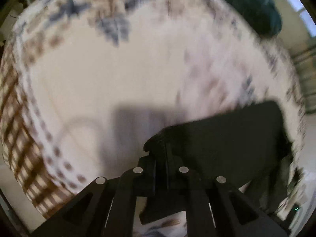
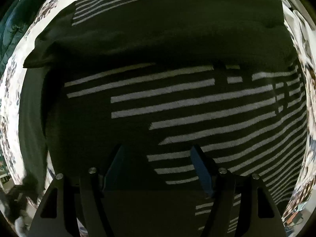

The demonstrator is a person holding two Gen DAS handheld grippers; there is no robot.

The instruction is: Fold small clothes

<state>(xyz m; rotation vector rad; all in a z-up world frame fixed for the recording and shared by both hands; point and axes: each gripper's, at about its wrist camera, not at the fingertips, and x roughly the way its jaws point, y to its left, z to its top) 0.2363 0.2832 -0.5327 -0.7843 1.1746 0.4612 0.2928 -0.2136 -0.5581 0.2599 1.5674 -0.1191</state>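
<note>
In the right wrist view a black garment with white stripes (image 2: 197, 106) lies spread over a flowered bedcover (image 2: 11, 90), with a plain black fold (image 2: 158, 31) lying across its far part. My right gripper (image 2: 158, 158) hovers over the stripes, pointing down. It is open, its blue-padded fingers (image 2: 199, 165) wide apart with nothing pinched. In the blurred left wrist view my left gripper (image 1: 161, 154) is shut on an edge of the dark garment (image 1: 227, 144). The cloth spreads to the right and hangs under the fingers.
The white flowered bedcover (image 1: 118, 79) fills most of the left wrist view. A brown checked fabric (image 1: 17, 148) borders it on the left. A dark teal bundle (image 1: 256, 7) lies at the far right. It also shows at the left rim of the right wrist view, dark teal (image 2: 9, 23).
</note>
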